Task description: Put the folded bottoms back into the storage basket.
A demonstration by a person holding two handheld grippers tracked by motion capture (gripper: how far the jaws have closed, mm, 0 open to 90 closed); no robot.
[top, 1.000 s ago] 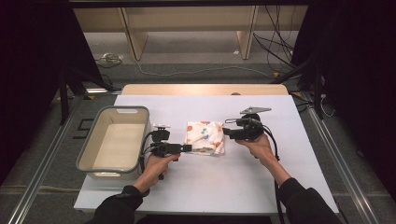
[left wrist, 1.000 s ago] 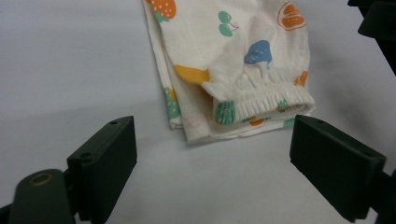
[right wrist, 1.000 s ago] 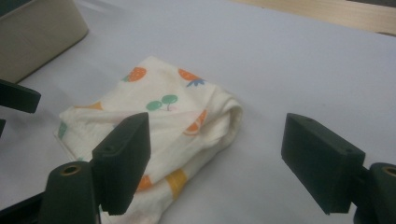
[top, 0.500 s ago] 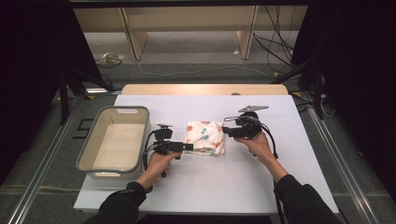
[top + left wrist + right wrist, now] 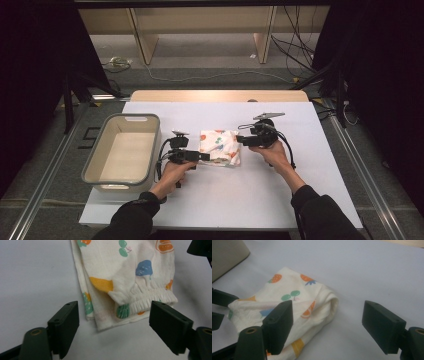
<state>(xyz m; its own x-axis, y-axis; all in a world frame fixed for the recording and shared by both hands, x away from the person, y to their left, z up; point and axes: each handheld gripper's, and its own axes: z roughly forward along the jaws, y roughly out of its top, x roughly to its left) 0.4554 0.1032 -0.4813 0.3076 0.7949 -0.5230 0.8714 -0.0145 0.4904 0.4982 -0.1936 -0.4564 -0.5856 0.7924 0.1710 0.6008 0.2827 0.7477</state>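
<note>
**Two grippers close in on the folded garment**

Two hand-held grippers flank a folded garment (image 5: 220, 147) printed with fruit, which lies flat near the middle of the white table (image 5: 310, 200), just right of the grey bin (image 5: 122, 155) that stands by the table's left edge. The left gripper (image 5: 204, 156) sits low at the garment's left-front corner; its jaws have just been closing but remain apart, with the elastic cuff (image 5: 147, 296) and the folded corner lying between them on the table, no pad pressing yet. The right gripper (image 5: 241, 141) hovers at the garment's right side, jaws wide, holding nothing.

Judging by this, the step in hand is taking hold of the folded piece, likely to lift it toward the bin. The next move calls for the left jaws to pinch every layer at that corner, and the right to drop onto the rounded fold edge (image 5: 333, 303), so the stack does not fall open.

The garment's long axis runs roughly from the table's back edge to its front, cuff end toward the person.
</note>
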